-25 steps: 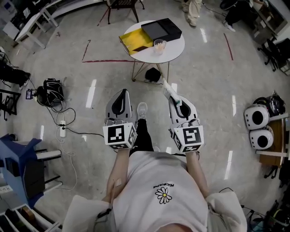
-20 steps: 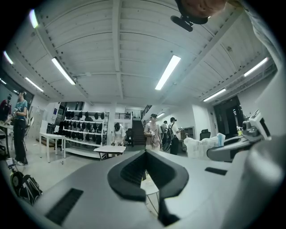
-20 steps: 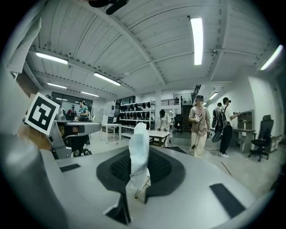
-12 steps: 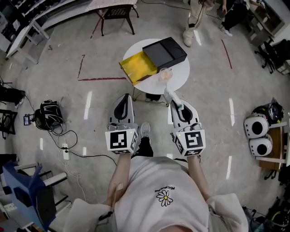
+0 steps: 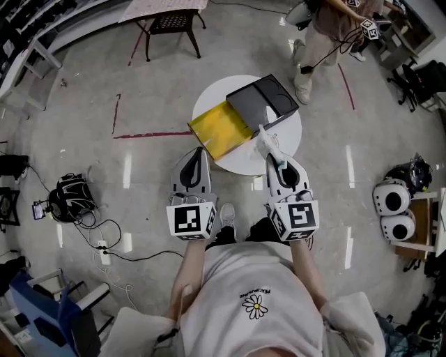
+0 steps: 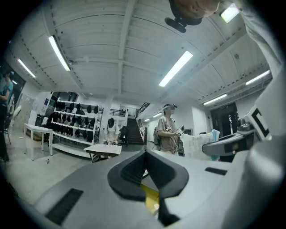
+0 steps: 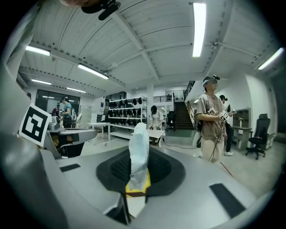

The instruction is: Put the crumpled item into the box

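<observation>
Carrying seems the step in hand: the right tool (image 5: 269,155) pinches the crumpled item (image 7: 137,152), which juts past its tips; the left tool (image 6: 144,167) is closed, empty. Next, bring the item over the open box (image 5: 217,129), just ahead-left on the desk (image 5: 244,164), and release.

A glossy grey concrete floor (image 5: 139,90) streaked with lamp reflections spreads all round, and red tape lines (image 5: 150,134) cross it left of the fingers (image 5: 189,167). Just ahead of them stands a round white tabletop (image 5: 212,97), with a dark chair (image 5: 171,21) farther beyond. Overhead, a ribbed white ceiling (image 6: 111,44) carries long strip lights (image 6: 176,68).
</observation>
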Demonstrator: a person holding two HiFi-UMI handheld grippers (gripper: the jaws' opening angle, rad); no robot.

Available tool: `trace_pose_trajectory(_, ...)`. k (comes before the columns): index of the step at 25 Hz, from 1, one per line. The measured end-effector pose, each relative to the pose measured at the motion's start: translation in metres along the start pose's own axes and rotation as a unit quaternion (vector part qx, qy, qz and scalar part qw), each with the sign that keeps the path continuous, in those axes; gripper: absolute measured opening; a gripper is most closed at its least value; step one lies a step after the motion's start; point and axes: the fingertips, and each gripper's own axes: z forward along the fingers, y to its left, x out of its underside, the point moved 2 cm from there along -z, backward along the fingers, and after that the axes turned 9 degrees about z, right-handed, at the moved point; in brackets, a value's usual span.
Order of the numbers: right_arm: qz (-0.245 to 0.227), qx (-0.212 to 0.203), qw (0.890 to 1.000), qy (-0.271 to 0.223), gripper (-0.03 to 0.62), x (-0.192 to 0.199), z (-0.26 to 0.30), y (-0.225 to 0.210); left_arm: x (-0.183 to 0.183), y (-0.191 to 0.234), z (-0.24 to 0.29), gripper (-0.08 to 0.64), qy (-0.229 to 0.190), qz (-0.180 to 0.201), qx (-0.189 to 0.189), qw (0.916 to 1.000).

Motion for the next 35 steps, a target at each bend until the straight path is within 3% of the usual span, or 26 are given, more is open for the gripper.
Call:
trace_pose_trajectory(8,0.005,-0.016,1.000,0.007,0.055,0.006,0.036,0.001,0.006,0.011,0.023,0.002,0.003,0.006,-0.006,1.0000)
trace_pose_trajectory(31,0.004,-0.088,0.996,-0.007,0.055,-0.008,0.101,-0.019,-0.012,0.028,0.077,0.002,0.012,0.028,-0.077,0.9966)
trace_pose_trajectory(35,-0.038,-0.101,0.994,0.011,0.055,-0.011,0.114,-0.018,-0.012,0.029,0.083,0.002,0.016,0.029,-0.081,0.9962)
